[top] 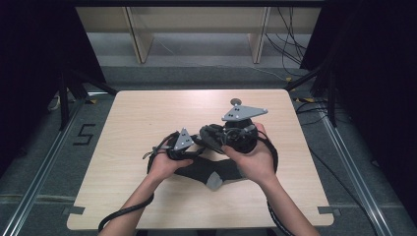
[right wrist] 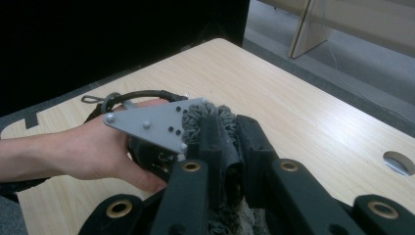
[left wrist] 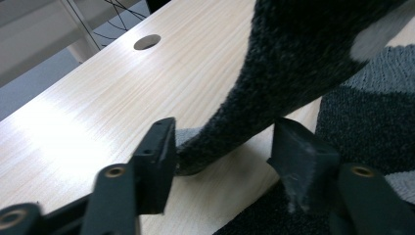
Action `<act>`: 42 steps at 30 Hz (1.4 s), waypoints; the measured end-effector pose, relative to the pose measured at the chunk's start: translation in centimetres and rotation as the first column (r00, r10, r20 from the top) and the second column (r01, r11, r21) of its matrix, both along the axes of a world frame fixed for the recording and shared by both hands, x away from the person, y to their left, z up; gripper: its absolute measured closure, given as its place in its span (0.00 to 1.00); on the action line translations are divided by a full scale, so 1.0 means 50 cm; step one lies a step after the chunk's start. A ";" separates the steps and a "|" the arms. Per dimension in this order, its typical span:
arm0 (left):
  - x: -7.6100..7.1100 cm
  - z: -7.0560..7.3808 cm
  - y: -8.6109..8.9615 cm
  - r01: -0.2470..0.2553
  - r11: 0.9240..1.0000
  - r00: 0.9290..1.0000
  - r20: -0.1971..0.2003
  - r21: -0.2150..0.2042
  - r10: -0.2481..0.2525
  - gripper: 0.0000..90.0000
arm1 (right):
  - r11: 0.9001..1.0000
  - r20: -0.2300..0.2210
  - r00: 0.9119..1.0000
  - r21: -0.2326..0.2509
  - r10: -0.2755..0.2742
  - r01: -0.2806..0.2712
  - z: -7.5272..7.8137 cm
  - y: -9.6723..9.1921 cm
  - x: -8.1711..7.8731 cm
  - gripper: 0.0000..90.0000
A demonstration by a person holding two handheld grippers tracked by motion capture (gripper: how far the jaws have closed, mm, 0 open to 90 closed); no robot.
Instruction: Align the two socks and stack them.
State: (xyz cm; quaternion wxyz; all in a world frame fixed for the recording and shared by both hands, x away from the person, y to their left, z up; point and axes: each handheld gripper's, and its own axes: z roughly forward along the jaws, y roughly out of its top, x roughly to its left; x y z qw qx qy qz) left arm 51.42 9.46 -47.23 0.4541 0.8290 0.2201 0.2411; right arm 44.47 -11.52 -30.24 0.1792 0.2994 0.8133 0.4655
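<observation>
A person is working at a wooden table (top: 147,113) with a gripper in each hand, and the thing in hand is a dark knitted sock (top: 206,169) with grey patches. It is lying near the front middle of the table, just under the two hands, with one end lifted up.

The right gripper (right wrist: 226,142) is holding that lifted end: its jaws are pressed together on a bunch of the knit, and the fabric is bulging out above them. The left gripper (left wrist: 222,152) is standing half open around a raised fold of the sock (left wrist: 274,93). The edge of the fold is lying against the inner face of one jaw, while the other jaw is apart from it, so I am judging that it is not gripping yet.

The sock is looking light, soft and quite floppy; it is sagging between the held end and the table. It will probably stretch and slide a little instead of keeping a shape. The best place to take it seems to be the thick rolled edge of the fold, deep between the pads, because a thin single layer may slip out.
</observation>
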 end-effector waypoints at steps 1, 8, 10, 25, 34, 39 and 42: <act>0.001 -0.002 -0.002 0.004 1.000 1.000 0.002 0.005 -0.004 0.56 | 1.000 0.004 1.000 -0.002 0.002 -0.002 -0.001 0.000 0.001 0.92; 0.005 0.004 -0.008 0.065 0.997 0.998 0.003 0.039 -0.065 0.78 | 1.000 -0.001 1.000 0.006 0.001 -0.001 0.000 -0.004 0.002 0.92; 0.003 0.005 -0.008 0.068 0.997 0.998 -0.011 0.020 -0.068 0.86 | 1.000 0.004 1.000 0.010 -0.009 0.009 0.003 -0.007 0.001 0.92; -0.034 0.090 0.061 0.081 0.995 0.996 0.029 0.056 -0.083 0.92 | 0.995 0.031 0.997 0.068 -0.069 0.067 0.026 -0.068 0.003 0.92; -0.088 0.146 0.097 0.114 0.985 0.993 -0.008 0.132 -0.114 0.92 | 0.993 0.007 0.997 0.098 -0.071 0.070 0.021 -0.090 -0.010 0.92; -0.124 0.153 0.108 0.155 0.974 0.988 -0.041 0.168 -0.151 0.92 | 0.993 0.000 0.997 0.090 -0.072 0.072 0.001 -0.111 -0.026 0.92; -0.138 0.151 0.110 0.167 0.971 0.986 -0.057 0.171 -0.159 0.92 | 0.993 -0.020 0.997 0.091 -0.074 0.076 -0.016 -0.120 -0.034 0.92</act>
